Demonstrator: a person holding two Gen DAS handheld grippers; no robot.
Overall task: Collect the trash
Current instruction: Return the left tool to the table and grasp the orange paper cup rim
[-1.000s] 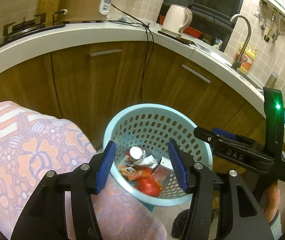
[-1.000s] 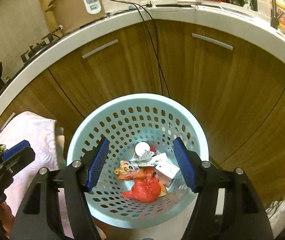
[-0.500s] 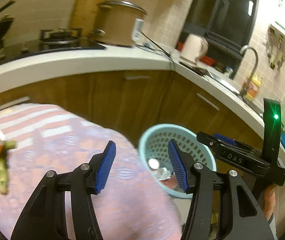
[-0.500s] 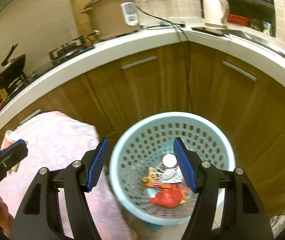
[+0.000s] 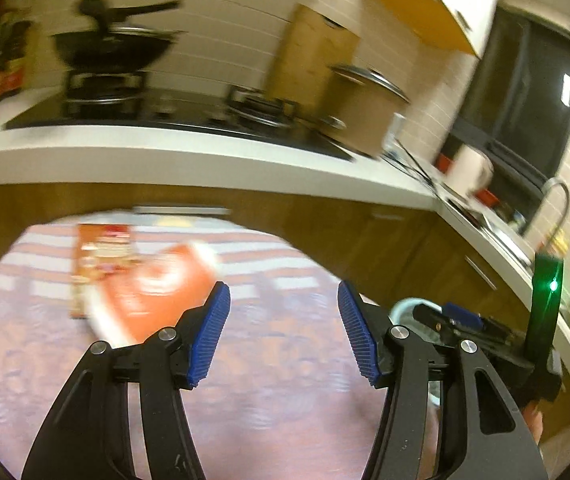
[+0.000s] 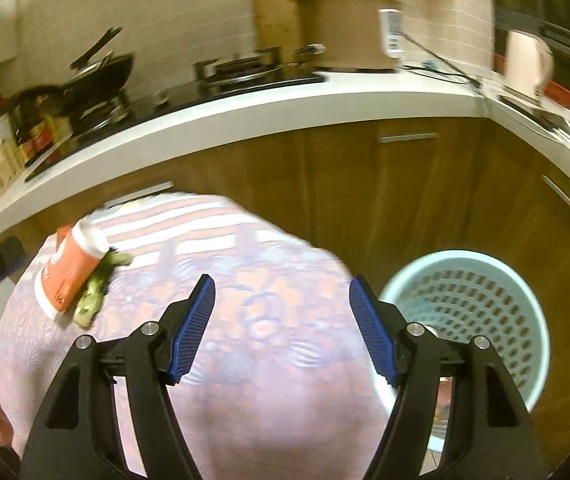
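Cup [image 6: 70, 270] lies on clothed surface [image 6: 269, 304], packet [image 5: 99, 264] behind it; basket [image 6: 481, 316] stands right, below the counter [image 6: 285, 110].

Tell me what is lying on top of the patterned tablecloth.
On the tablecloth lie an orange cup on its side, green scraps against it, and a flat red packet. Anything under the cup is hidden.

At the left of your right wrist view an orange cup with white rims [image 6: 70, 270] lies on its side on the pink patterned tablecloth [image 6: 265, 300], with a scrap of green vegetable waste [image 6: 99, 290] touching its lower right side. In your left wrist view the same cup [image 5: 153, 292] sits left of centre (badly blurred), and just upper left of it a flat red-orange snack packet [image 5: 99, 256] lies on the cloth. The pale blue perforated trash basket [image 6: 481, 308] stands upright on the floor at the right of the right wrist view, beside the table edge.
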